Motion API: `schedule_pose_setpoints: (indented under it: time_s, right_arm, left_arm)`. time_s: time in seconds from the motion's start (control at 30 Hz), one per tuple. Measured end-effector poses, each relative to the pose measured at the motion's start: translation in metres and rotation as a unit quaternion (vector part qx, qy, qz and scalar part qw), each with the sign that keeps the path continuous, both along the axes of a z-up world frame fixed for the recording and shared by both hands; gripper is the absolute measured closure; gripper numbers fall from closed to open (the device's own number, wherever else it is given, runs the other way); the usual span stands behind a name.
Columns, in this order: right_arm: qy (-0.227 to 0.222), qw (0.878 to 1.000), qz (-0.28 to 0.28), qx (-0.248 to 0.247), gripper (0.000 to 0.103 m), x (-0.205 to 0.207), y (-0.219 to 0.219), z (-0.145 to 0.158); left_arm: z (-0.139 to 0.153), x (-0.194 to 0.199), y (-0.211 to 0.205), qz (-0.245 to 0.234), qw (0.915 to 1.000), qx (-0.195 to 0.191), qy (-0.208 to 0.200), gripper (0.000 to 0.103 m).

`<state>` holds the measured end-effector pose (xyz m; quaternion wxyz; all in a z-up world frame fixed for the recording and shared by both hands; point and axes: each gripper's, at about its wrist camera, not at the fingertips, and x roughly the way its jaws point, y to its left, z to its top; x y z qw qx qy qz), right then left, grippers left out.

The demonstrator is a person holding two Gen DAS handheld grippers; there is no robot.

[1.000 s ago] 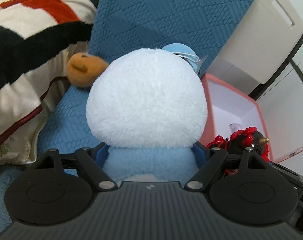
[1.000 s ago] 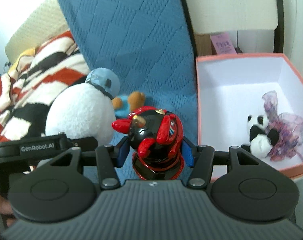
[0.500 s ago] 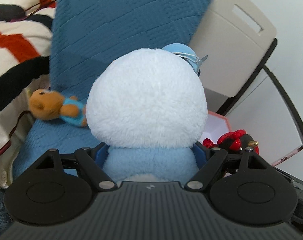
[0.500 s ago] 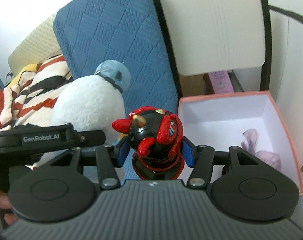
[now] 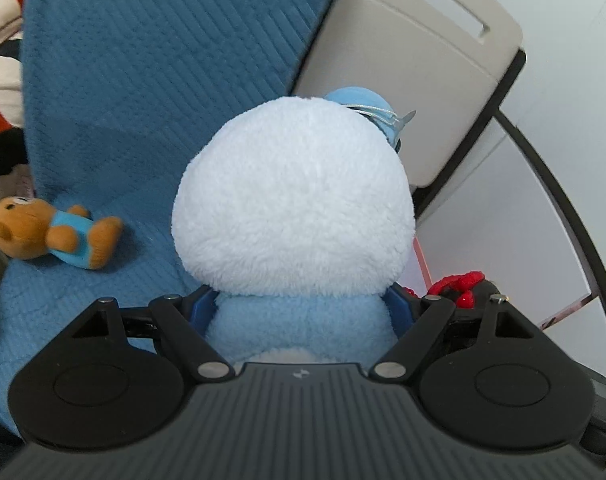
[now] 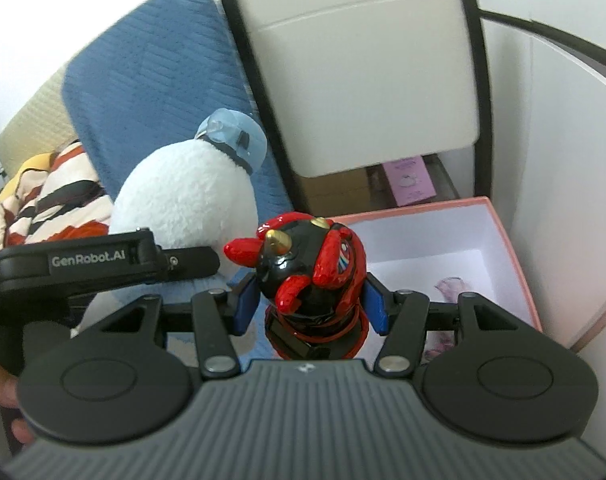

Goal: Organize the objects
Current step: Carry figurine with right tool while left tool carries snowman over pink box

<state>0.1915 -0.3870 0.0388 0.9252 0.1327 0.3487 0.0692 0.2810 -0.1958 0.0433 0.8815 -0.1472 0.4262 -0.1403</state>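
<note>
A small brown teddy bear [image 5: 51, 232] lies on the blue quilted cushion [image 5: 143, 100].

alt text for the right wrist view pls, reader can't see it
The right gripper is shut on a glossy red and black horned figurine, held upright in front of an open pink box with a white inside. To its left, the left gripper holds a white plush in a blue cap against a blue cushion.
</note>
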Motion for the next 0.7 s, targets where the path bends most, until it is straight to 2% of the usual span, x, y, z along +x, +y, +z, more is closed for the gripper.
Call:
schedule_pose_setpoints:
  time_s: [0.27,0.7]
  right_arm:
    - [0.041,0.999,-0.024,-0.002,0.045,0.016,-0.033,-0.041]
    - [0.138,0.99,-0.035,-0.007,0.045,0.04,-0.063,-0.134]
  left_arm:
    - [-0.044,0.024,-0.041,-0.031,0.999,0.012,0.031,0.019]
    - [-0.118,0.056,-0.077,-0.049,0.9936,0.029,0.098,0.019]
